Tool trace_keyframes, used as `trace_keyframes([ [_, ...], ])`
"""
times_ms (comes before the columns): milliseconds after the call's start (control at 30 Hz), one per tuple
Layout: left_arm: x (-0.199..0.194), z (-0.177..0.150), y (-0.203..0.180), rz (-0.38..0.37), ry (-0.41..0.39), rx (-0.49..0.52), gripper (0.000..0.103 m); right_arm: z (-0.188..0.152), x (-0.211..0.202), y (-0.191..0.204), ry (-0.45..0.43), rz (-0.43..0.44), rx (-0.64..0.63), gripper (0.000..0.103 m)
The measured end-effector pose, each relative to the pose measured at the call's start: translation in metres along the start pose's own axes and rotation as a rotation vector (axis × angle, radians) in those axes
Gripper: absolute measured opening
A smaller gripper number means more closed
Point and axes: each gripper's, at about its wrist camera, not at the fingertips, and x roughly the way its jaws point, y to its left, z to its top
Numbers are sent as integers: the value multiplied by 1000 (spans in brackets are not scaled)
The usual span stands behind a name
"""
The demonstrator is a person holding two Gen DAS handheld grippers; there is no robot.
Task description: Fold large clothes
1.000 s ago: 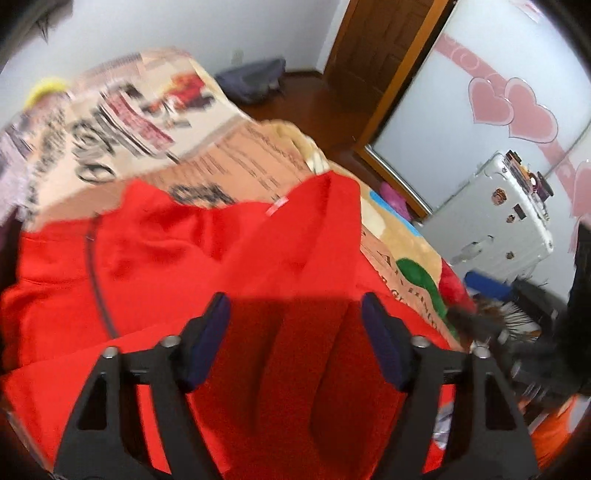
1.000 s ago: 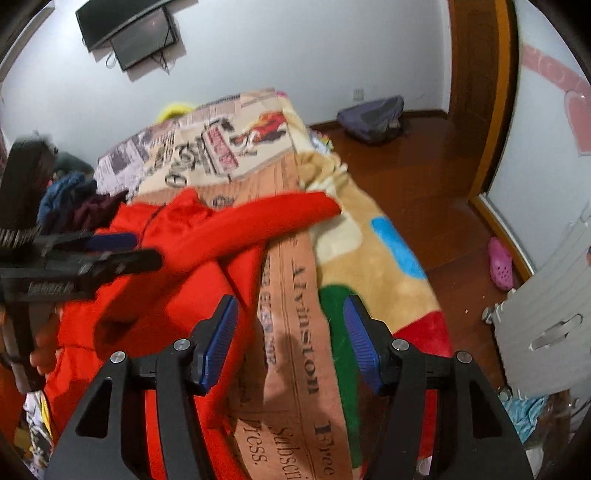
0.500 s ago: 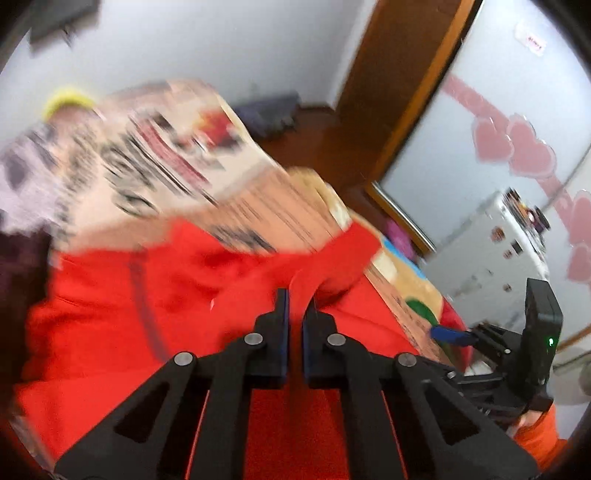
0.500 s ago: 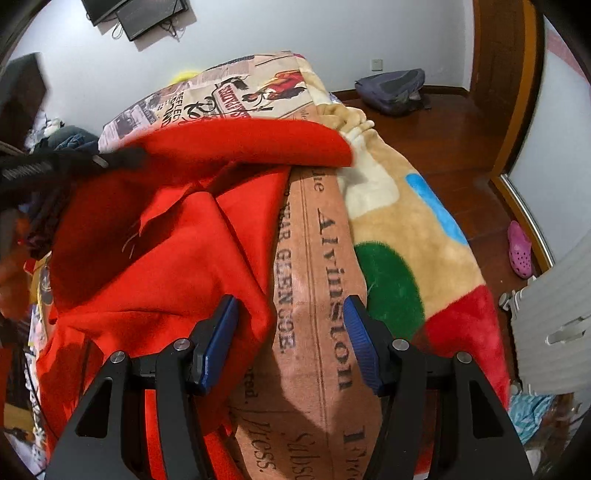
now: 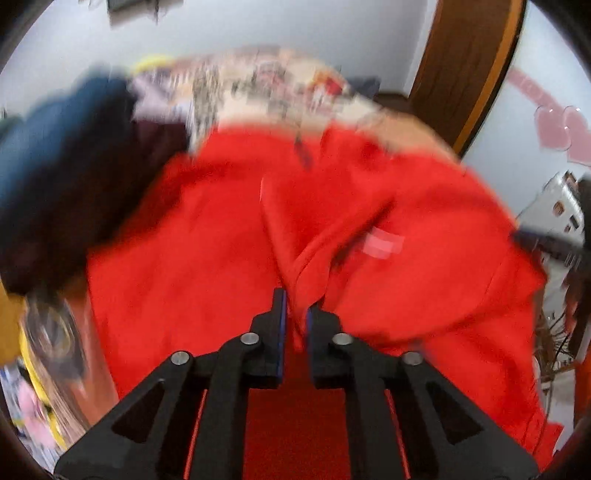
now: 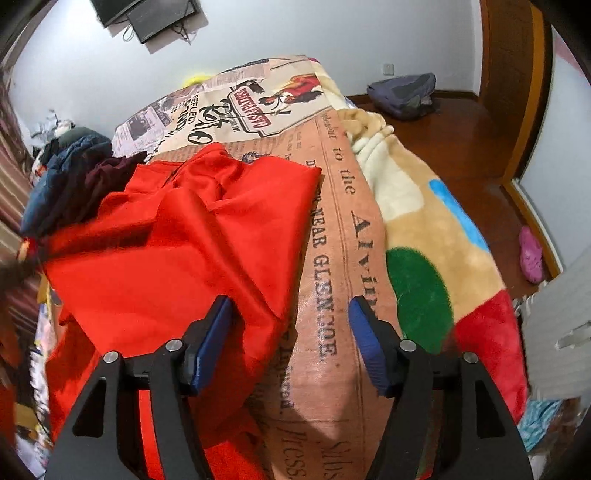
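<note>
The left tongs [image 5: 295, 314] are pinching a bunched fold of the red garment [image 5: 424, 229] between nearly closed jaws, the cloth rising from the tips. The right tongs [image 6: 290, 325] are gaping wide and gripping nothing, hovering over the garment's [image 6: 177, 258] edge. The garment is lying spread on the newspaper-print blanket [image 6: 332, 236] covering the bed. Beyond it, dark clothes [image 6: 70, 177] are piling up, and a backpack [image 6: 402, 94] is sitting on the wooden floor.

Red garments: one [image 6: 177, 258]
Printed blankets: one [image 6: 332, 258]
Grippers: two, left [image 5: 295, 314], right [image 6: 290, 332]
Backpacks: one [image 6: 402, 94]
Pink slippers: one [image 6: 530, 254]
Wall screens: one [image 6: 147, 14]
</note>
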Motion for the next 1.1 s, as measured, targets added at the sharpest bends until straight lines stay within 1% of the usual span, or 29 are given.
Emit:
trace_keyframes([
  [33, 10, -13, 5, -11, 40, -15, 25, 0, 0, 0, 0, -3, 0, 63],
  [67, 16, -21, 8, -18, 62, -23, 30, -1, 0, 0, 0, -8, 0, 64],
  [100, 21, -28, 12, -24, 69, -37, 34, 0, 0, 1, 0, -12, 1, 64],
  [133, 19, -32, 14, -16, 50, -45, 42, -1, 0, 1, 0, -15, 1, 64],
  [200, 16, -31, 16, 27, 44, -47, 54, -1, -1, 3, -1, -24, 3, 64],
  [300, 10, -21, 15, 90, 26, -14, 55, 0, -3, 6, 4, -40, -2, 64],
  [400, 3, -7, 12, 105, 4, 10, 56, 2, -7, 9, 2, -54, -15, 64],
  [500, 3, 8, 15, 86, -19, 9, 57, 4, -13, 15, -13, -69, -40, 64],
  [533, 4, 13, 14, 65, -20, 2, 57, 5, -15, 17, -19, -71, -46, 64],
  [667, 25, 36, 9, 31, 7, -8, 57, 8, -17, 23, -35, -67, -66, 64],
  [800, 49, 57, 2, -7, 26, -21, 57, 6, -6, 27, -13, -83, -74, 64],
  [867, 60, 65, 2, 4, 27, -28, 57, 3, 1, 26, 0, -91, -72, 64],
  [900, 70, 71, 2, 32, 37, -35, 57, 1, 2, 25, -6, -85, -62, 64],
  [967, 82, 79, 5, 50, 49, -43, 50, 0, 1, 21, -11, -68, -35, 65],
  [1000, 87, 82, 6, 56, 54, -45, 38, 0, 1, 20, -9, -62, -25, 66],
  [1033, 92, 84, 6, 66, 62, -42, 24, 0, 1, 19, -6, -54, -14, 66],
  [1067, 95, 86, 6, 72, 66, -39, 17, 0, 1, 17, -4, -47, -4, 66],
  [1100, 95, 87, 7, 69, 70, -38, 7, 0, 1, 17, -2, -43, 2, 67],
])
